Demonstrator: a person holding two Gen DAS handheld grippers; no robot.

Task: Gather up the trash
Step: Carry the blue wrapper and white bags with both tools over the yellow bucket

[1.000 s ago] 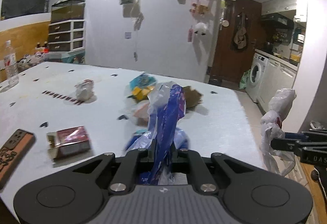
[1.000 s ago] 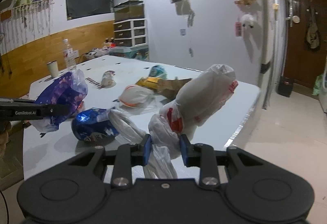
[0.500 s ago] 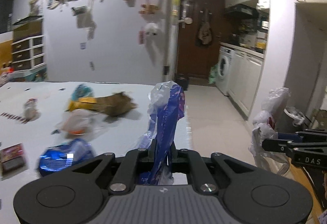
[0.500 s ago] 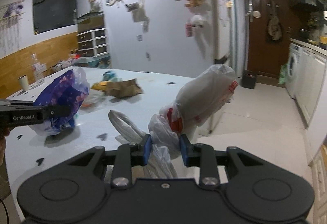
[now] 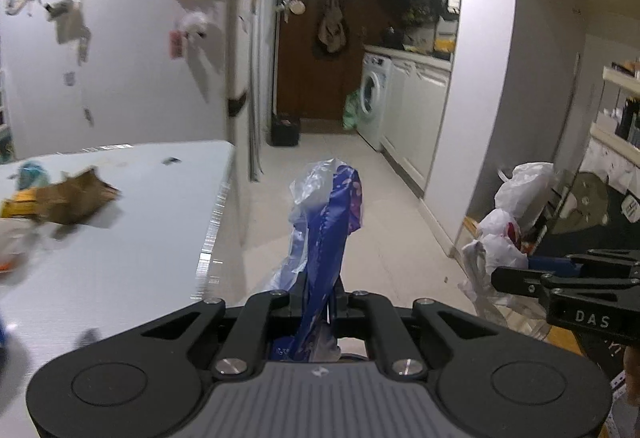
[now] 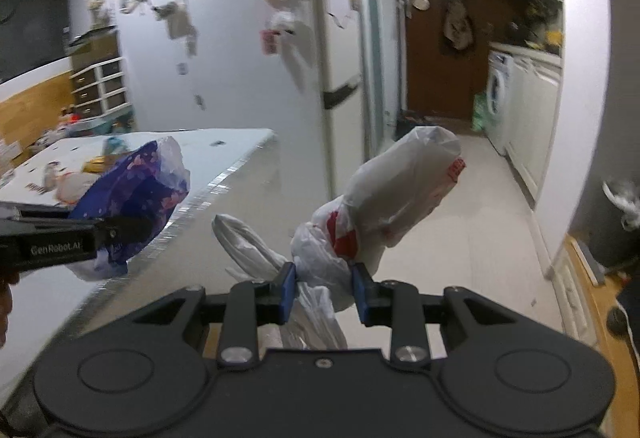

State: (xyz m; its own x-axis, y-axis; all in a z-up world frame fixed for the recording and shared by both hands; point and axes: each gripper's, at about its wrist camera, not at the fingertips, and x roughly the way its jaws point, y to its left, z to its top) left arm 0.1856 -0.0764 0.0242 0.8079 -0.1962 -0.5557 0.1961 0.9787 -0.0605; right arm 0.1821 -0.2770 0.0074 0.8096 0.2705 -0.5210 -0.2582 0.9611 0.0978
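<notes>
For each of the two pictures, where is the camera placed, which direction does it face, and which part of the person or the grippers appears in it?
Left wrist: sits on the left gripper, faces the hallway past the table; it clamps the blue bag, and the right gripper shows.
Right wrist: sits on the right gripper, faces the door; it clamps the white bag, and the left gripper shows.
Shared: both bags, table, washing machine.

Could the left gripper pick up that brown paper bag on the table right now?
Probably not: the left gripper is shut on the blue bag, so its jaws are full, and it points away from the brown paper bag.
</notes>
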